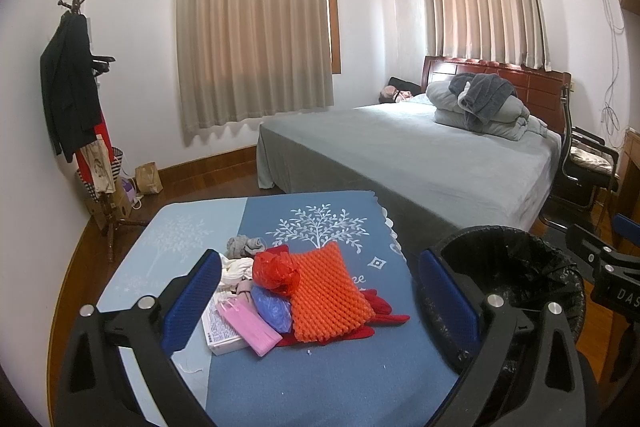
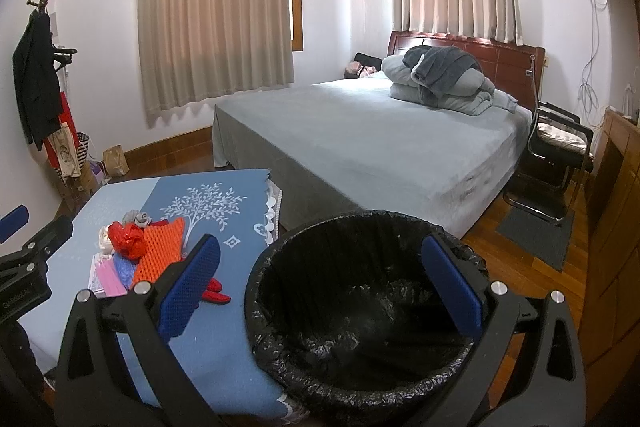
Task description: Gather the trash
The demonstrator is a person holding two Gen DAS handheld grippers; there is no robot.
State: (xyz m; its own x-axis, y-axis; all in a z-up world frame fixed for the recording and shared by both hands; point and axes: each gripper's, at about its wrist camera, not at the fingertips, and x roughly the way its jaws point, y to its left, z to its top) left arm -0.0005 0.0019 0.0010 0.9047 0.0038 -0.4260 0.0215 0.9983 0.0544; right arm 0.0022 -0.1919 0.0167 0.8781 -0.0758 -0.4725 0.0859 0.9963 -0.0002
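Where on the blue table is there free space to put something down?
The tablecloth is bare in front of the trash pile, and on the pale strip to its left. The tree print behind is also free. The middle is crowded; the bin stands at the right.

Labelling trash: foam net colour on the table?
Orange foam net, clearest in the left wrist view.
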